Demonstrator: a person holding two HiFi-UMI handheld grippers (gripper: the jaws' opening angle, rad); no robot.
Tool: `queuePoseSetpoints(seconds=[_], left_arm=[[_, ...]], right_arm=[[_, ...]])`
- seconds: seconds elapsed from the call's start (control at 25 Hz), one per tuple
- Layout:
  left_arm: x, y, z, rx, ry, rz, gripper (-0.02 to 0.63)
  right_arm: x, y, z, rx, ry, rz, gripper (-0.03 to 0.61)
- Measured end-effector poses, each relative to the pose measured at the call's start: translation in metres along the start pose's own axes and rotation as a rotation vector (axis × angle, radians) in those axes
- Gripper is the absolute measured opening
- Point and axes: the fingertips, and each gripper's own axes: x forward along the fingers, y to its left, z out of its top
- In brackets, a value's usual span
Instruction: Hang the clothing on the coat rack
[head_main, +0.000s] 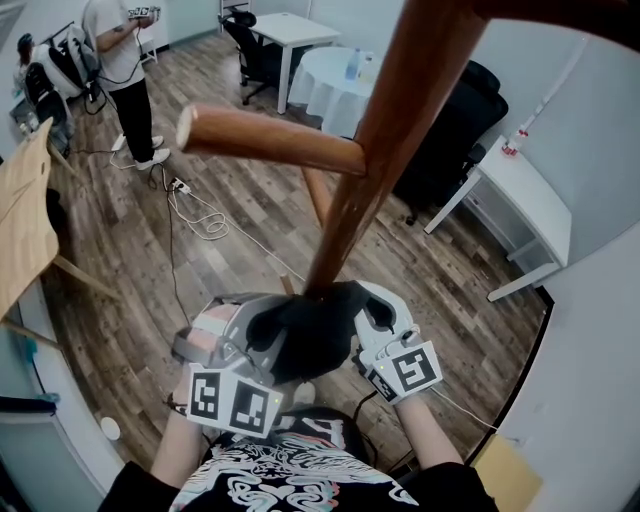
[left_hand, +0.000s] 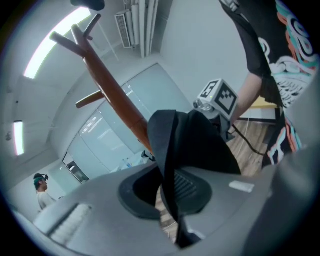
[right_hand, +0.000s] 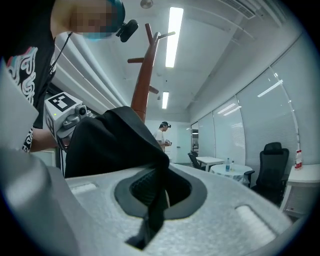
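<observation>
Clothing (head_main: 310, 335) not hung yet, black bundle carried between both grippers, close in front of coat rack (head_main: 395, 120) pole. Left gripper (left_hand: 170, 200) jaws clamped on thin fold, bulk bunched just beyond tips. Right gripper (right_hand: 156, 197) likewise pinching dark strip. Fabric soft, matte, floppy. Rack smooth reddish wood, round pole; peg (head_main: 270, 140) round, pale cut end, above jaws. Lift and drape over peg still to do, I'd say

We see black clothing (head_main: 305, 335) and a reddish-brown coat rack (head_main: 395, 130). The left gripper (left_hand: 169, 197) and right gripper (right_hand: 155, 197) are grey, with black-and-white square markers (head_main: 232, 402). The shirt (head_main: 290, 475) is black, patterned white, perhaps teal-touched.
</observation>
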Motion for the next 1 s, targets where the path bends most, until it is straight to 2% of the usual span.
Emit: queuePoseSetpoints(seconds=[0.32,0.68,1.0], left_arm=[[0.010,-0.013,-0.008,0.022,0.032,-0.041,0.006],[0.017,-0.024,-0.013,-0.012,0.031,-0.100,0.006],[0.022,-0.036,-0.016,-0.055,0.010,-0.135,0.006]], right_arm=[[0.004,0.011,-0.012,-0.035,0.056,0.051,0.003],[0.004,0.018,-0.023,-0.039,0.094,0.087,0.003],[0.002,0.021,-0.031,-0.043,0.117,0.082,0.003]])
